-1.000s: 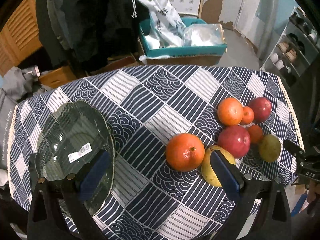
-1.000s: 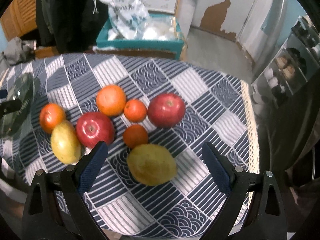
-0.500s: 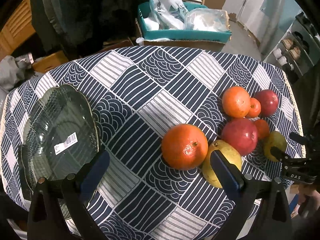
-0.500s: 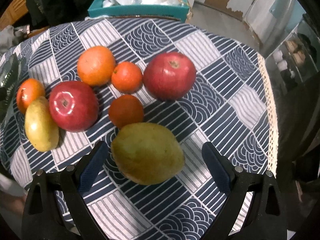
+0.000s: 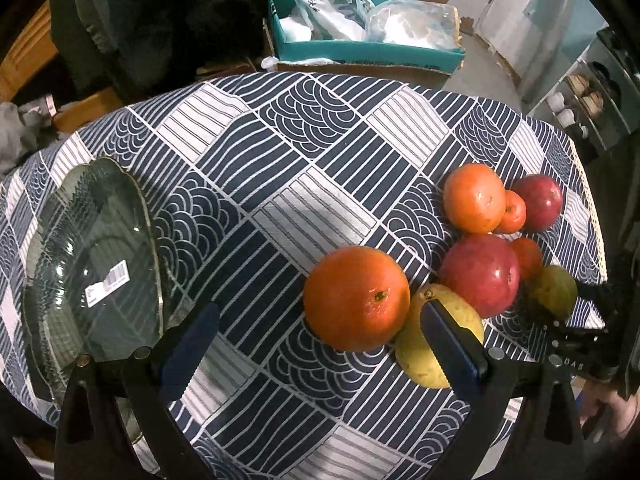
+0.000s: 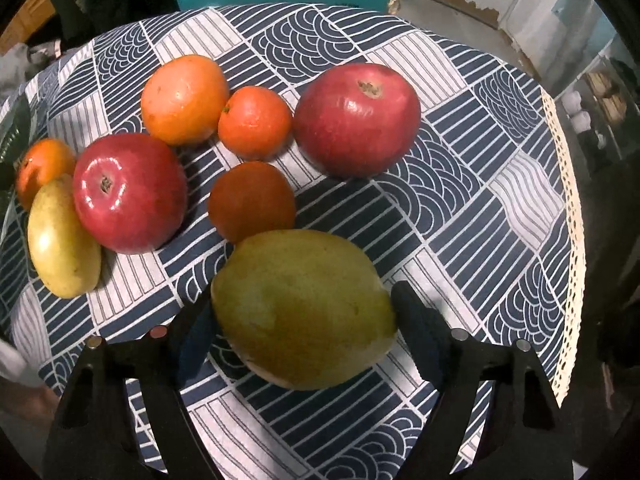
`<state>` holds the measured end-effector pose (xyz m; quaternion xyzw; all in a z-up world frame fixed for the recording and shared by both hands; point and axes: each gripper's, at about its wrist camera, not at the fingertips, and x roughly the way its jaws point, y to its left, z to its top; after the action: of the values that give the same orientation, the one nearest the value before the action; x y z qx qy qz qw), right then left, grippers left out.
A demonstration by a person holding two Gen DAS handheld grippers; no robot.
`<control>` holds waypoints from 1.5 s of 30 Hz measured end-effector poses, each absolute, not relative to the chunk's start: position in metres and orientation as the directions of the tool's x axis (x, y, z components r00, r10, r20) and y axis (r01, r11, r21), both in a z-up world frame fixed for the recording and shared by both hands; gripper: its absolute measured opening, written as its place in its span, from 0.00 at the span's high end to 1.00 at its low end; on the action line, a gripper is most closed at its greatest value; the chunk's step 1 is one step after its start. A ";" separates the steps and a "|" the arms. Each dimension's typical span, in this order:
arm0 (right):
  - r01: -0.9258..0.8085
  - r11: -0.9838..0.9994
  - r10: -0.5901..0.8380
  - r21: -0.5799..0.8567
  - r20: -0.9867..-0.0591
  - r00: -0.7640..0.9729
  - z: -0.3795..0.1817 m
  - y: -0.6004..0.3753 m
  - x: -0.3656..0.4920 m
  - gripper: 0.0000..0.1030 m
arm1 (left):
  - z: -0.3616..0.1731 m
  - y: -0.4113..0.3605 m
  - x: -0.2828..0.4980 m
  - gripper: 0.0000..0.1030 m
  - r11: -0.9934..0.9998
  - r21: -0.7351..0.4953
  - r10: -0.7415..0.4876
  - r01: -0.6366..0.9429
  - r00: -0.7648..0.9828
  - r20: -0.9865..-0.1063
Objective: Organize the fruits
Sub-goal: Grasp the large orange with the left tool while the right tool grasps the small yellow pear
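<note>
Both grippers are lower and closer to the desk (image 5: 360,128) than a second ago, so the fruit looks bigger in both views. The right gripper (image 6: 304,320) has just been closing: its jaws now sit tight at either flank of the green mango (image 6: 304,308), which a second ago lay clear ahead of wide jaws. Pads seem to touch the skin; the mango is still on the cloth. The left gripper (image 5: 320,336) is wide, holding nothing, with the big orange (image 5: 356,298) ahead between its fingers and the right one overlapping a yellow mango (image 5: 416,344).

Writing: white barcode sticker on the glass plate (image 5: 92,264), too small to read; "DAS" on the right gripper's body at the left view's edge.

Only the left view shows the plate in full, at the desk's left, well apart from the fruit cluster. Only the right view shows the second apple's (image 6: 356,120) stem end and the lace hem (image 6: 576,240).
</note>
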<state>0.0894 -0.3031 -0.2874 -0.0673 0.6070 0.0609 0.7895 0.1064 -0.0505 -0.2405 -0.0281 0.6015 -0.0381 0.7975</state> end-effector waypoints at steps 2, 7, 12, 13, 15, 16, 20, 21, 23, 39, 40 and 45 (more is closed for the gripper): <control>-0.170 0.985 0.014 -0.032 -0.965 0.260 -0.286 -0.305 0.085 0.20 | -0.244 -0.052 0.110 0.02 0.994 -0.105 -0.105 0.014 0.265 -0.959; -0.135 0.991 0.025 -0.019 -0.948 0.318 -0.270 -0.311 0.083 0.20 | -0.254 -0.055 0.120 0.02 0.991 -0.130 -0.122 -0.018 0.240 -0.963; -0.096 0.995 0.052 0.014 -0.914 0.402 -0.242 -0.315 0.083 0.20 | -0.269 -0.054 0.126 0.13 0.985 -0.160 -0.146 -0.062 0.191 -0.971; -0.093 0.995 0.058 0.022 -0.909 0.412 -0.239 -0.315 0.083 0.20 | -0.272 -0.053 0.127 0.13 0.982 -0.174 -0.158 -0.074 0.181 -0.971; -0.093 0.995 0.071 0.034 -0.903 0.423 -0.231 -0.312 0.086 0.20 | -0.276 -0.052 0.129 0.13 0.977 -0.192 -0.175 -0.091 0.171 -0.970; -0.093 0.995 0.077 0.041 -0.900 0.430 -0.228 -0.310 0.085 0.20 | -0.278 -0.052 0.129 0.13 0.975 -0.199 -0.181 -0.098 0.165 -0.970; -0.109 0.993 0.090 0.046 -0.892 0.443 -0.221 -0.304 0.090 0.20 | -0.282 -0.054 0.129 0.16 0.970 -0.216 -0.197 -0.111 0.159 -0.967; -0.113 0.993 0.091 0.045 -0.892 0.442 -0.220 -0.303 0.091 0.20 | -0.282 -0.055 0.129 0.18 0.971 -0.215 -0.196 -0.107 0.159 -0.968; -0.119 0.992 0.099 0.051 -0.892 0.442 -0.220 -0.303 0.090 0.20 | -0.281 -0.058 0.129 0.22 0.972 -0.213 -0.196 -0.096 0.161 -0.967; -0.131 0.991 0.076 0.012 -0.863 0.500 -0.205 -0.294 0.087 0.20 | -0.253 -0.060 0.120 0.34 0.988 -0.155 -0.149 0.000 0.280 -0.948; -0.133 0.991 0.076 0.009 -0.858 0.507 -0.202 -0.293 0.087 0.20 | -0.248 -0.060 0.119 0.34 0.989 -0.147 -0.142 0.007 0.297 -0.944; -0.147 0.989 0.073 -0.010 -0.835 0.545 -0.188 -0.285 0.086 0.20 | -0.221 -0.058 0.111 0.34 0.994 -0.106 -0.113 0.038 0.382 -0.917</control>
<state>0.0862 -0.2851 -0.1881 -0.0394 0.4726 0.0625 0.8782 0.1111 -0.0583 -0.2205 -0.0336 0.5542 -0.0454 0.8305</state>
